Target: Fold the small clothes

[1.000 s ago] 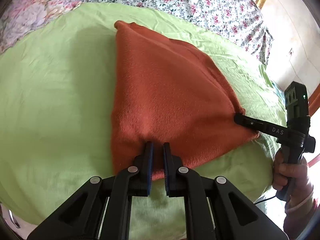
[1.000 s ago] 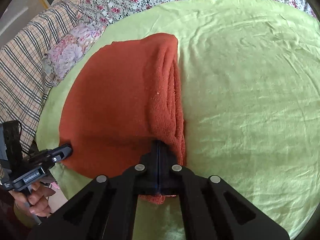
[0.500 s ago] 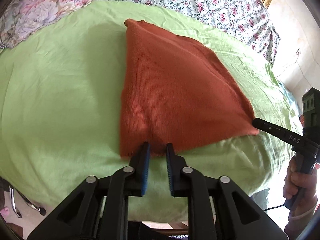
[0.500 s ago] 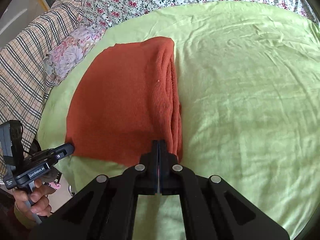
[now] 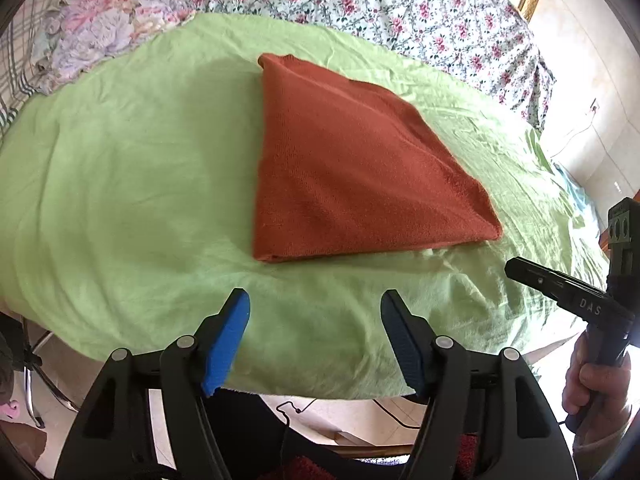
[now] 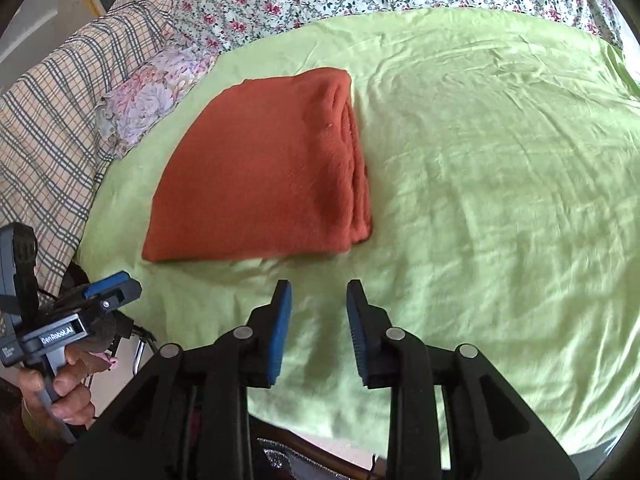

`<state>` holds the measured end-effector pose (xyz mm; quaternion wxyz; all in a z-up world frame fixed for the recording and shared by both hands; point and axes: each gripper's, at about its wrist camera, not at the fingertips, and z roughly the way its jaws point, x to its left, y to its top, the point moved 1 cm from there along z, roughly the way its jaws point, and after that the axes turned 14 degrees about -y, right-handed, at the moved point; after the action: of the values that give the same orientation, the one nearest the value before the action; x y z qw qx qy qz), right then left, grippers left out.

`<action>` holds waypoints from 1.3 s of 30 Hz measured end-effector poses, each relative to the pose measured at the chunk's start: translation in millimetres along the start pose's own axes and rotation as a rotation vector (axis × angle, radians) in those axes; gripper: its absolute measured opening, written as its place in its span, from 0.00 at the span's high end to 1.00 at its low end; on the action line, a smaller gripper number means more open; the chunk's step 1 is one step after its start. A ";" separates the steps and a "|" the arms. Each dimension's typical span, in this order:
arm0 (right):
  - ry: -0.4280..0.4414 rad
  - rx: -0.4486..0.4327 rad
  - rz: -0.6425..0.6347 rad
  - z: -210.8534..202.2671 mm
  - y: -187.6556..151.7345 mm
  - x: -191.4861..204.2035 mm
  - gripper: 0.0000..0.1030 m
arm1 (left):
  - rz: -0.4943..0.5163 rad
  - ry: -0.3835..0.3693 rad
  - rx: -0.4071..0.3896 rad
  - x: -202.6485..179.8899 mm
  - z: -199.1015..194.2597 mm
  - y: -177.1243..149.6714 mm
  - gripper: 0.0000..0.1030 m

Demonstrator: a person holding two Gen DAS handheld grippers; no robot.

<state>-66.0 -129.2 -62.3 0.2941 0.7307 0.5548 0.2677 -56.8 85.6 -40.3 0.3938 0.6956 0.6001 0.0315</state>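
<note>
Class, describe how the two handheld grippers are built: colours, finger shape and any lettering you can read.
Both grippers, left and right, are black plastic with angular, silver-riveted arms and ribbed blue pads. The right's finger reads "DAS"; the left's body carries a white "GenRobot.AI" label.

One folded orange garment [image 5: 352, 168], one green sheet [image 5: 120, 184], two grippers, one floral pillow [image 6: 148, 92].
</note>
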 end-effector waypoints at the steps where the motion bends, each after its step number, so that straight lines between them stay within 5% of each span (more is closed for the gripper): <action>1: 0.001 -0.001 -0.005 -2.0 -1.5 0.9 0.60 | 0.008 0.003 0.002 0.5 -1.8 -0.8 0.28; 5: 0.011 -0.008 -0.019 -11.1 -8.6 4.4 0.33 | 0.060 0.034 0.000 -8.0 -10.9 -7.3 0.23; 11: 0.025 -0.001 -0.028 -14.0 -15.2 8.8 0.16 | 0.084 0.080 -0.008 -8.2 -12.2 -4.9 0.17; 29: 0.003 0.009 -0.093 -0.9 4.7 23.5 0.11 | 0.084 0.152 0.040 4.4 12.8 19.3 0.17; 39: 0.017 -0.008 -0.116 -0.3 43.8 25.8 0.07 | 0.128 0.200 0.025 -4.0 18.6 52.8 0.12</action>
<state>-31.4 -113.4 -28.5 0.3073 0.6939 0.5976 0.2586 -5.6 74.3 -20.4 0.3205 0.7306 0.5912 0.1183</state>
